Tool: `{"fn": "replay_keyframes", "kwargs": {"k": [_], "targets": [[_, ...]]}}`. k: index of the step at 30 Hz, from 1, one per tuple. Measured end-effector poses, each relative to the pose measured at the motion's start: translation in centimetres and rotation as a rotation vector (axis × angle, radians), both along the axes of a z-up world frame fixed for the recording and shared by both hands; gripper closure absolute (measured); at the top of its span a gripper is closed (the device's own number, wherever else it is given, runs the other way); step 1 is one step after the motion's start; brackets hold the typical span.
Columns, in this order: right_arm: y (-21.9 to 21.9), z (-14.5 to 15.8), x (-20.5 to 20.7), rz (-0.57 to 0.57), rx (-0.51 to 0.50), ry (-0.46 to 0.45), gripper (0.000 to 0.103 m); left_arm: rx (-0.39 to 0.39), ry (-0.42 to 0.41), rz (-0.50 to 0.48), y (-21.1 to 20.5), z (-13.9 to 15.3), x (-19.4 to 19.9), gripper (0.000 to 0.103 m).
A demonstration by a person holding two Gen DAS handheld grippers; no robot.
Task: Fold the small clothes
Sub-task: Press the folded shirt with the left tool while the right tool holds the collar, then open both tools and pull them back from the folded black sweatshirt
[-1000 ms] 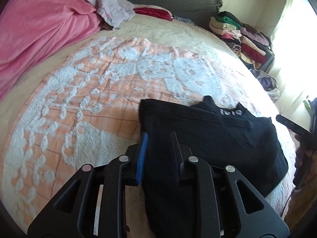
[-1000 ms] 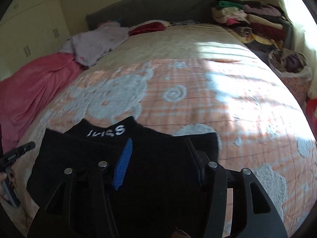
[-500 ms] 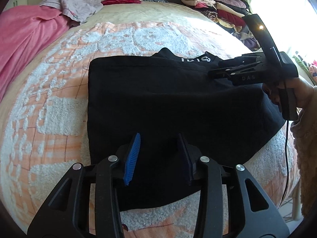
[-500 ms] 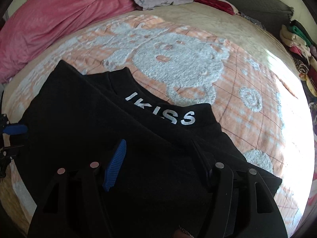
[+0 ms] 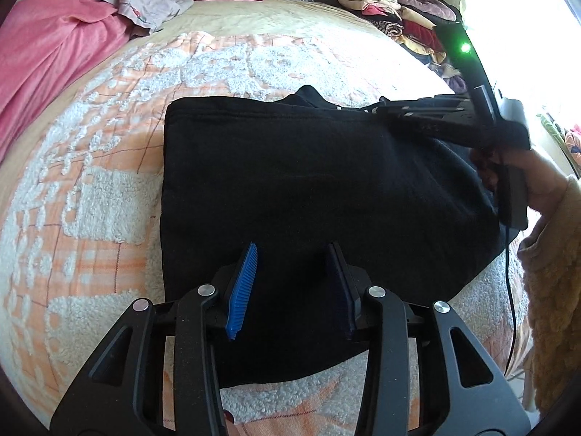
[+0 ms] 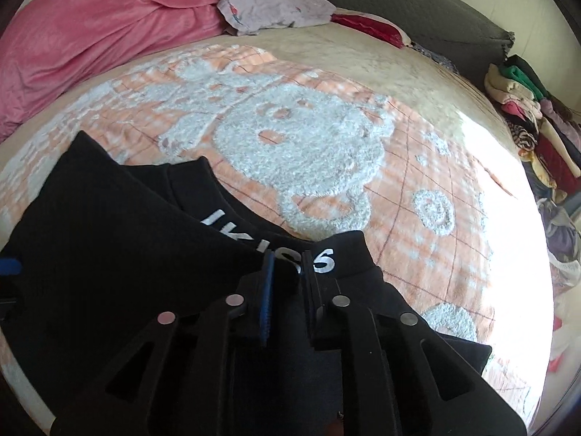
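Progress: a first fold is judged already made, since the black garment point(image 5: 308, 196) is seen as a compact, doubled block with straight edges; at least one further fold and a final set-down are judged to remain.
Bed cover point(image 5: 109, 189): an orange and white fleecy spread is seen under everything; the garment is laid flat on its near part, well apart from the pink blanket point(image 6: 90, 32) and the stacked clothes point(image 5: 392, 11) at the far side.
Black garment: thick, dark, matte knit is shown, smooth on top, with a collar band lettered in white point(image 6: 272, 243) projecting from the far edge; a limp, non-slippery handling is expected.
Right gripper point(image 6: 285, 283): the jaws are being closed, now narrow, at the far edge by the lettered collar; dark cloth is seen between the pads, though a firm pinch cannot be told.
Left gripper point(image 5: 290, 287): the jaws are held partly apart above the near edge of the garment; nothing is gripped.
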State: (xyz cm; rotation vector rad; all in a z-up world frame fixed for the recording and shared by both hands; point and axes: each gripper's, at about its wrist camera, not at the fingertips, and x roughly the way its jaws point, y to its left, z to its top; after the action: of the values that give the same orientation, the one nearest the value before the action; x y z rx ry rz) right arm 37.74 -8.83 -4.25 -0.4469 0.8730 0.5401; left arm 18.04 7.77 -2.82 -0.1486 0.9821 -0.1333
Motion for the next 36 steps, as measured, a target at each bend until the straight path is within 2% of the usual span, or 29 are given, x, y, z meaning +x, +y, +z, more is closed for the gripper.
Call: {"fn": "replay_keyframes", "kwargs": {"k": [3,6,8,10,13,14,15,16,19,22,25,28,32,36], "targets": [[-3.4,1.9,-0.3,-0.089,0.134,-0.029,0.063,0.006,-0.004,0.006,0.0,0.3,-0.3,0.071],[-8.9,4.1,-0.7,-0.246,0.224,-0.083,0.063,-0.011,-0.030,0.024,0.6,1.1,-0.8,0.070],[-12.6,4.3,-0.7,-0.350,0.209,-0.084,0.060,-0.018,-0.050,0.039,0.8,1.7,-0.8,0.070],[-14.7,3.5,-0.4,-0.405,0.164,-0.055,0.057,-0.022,-0.056,0.044,0.8,2.1,-0.5,0.066],[-16.6,1.1,0.0,-0.469,0.128,0.052,0.056,-0.012,-0.047,0.044,0.2,2.1,0.5,0.065],[-17.0,0.3,0.0,-0.479,0.135,0.078,0.057,-0.005,-0.042,0.043,0.0,2.0,0.8,0.064],[-17.0,-0.3,-0.2,-0.472,0.159,0.096,0.083,0.014,-0.028,0.045,-0.2,1.7,1.2,0.063],[-17.3,-0.4,-0.6,-0.468,0.201,0.104,0.098,0.032,-0.011,0.051,-0.4,1.4,1.6,0.063],[-18.3,0.3,-0.8,-0.525,0.220,0.050,0.096,0.046,0.030,0.075,0.0,0.4,2.1,0.061],[-18.8,-0.5,-0.5,-0.544,0.197,0.070,0.095,0.034,0.033,0.083,0.5,0.0,1.8,0.061],[-18.5,-0.6,-1.4,-0.555,0.105,0.019,0.075,0.039,0.028,0.090,0.6,0.1,1.5,0.061],[-19.0,1.2,-3.7,-0.555,0.167,-0.011,0.073,0.043,0.028,0.097,0.7,0.2,1.2,0.060],[-17.6,3.8,-8.2,-0.444,0.239,-0.075,0.048,0.043,0.028,0.106,0.7,0.5,1.0,0.059],[-16.0,4.3,-11.8,-0.354,0.257,-0.043,0.044,0.048,0.029,0.112,0.8,0.7,0.6,0.057]]}}
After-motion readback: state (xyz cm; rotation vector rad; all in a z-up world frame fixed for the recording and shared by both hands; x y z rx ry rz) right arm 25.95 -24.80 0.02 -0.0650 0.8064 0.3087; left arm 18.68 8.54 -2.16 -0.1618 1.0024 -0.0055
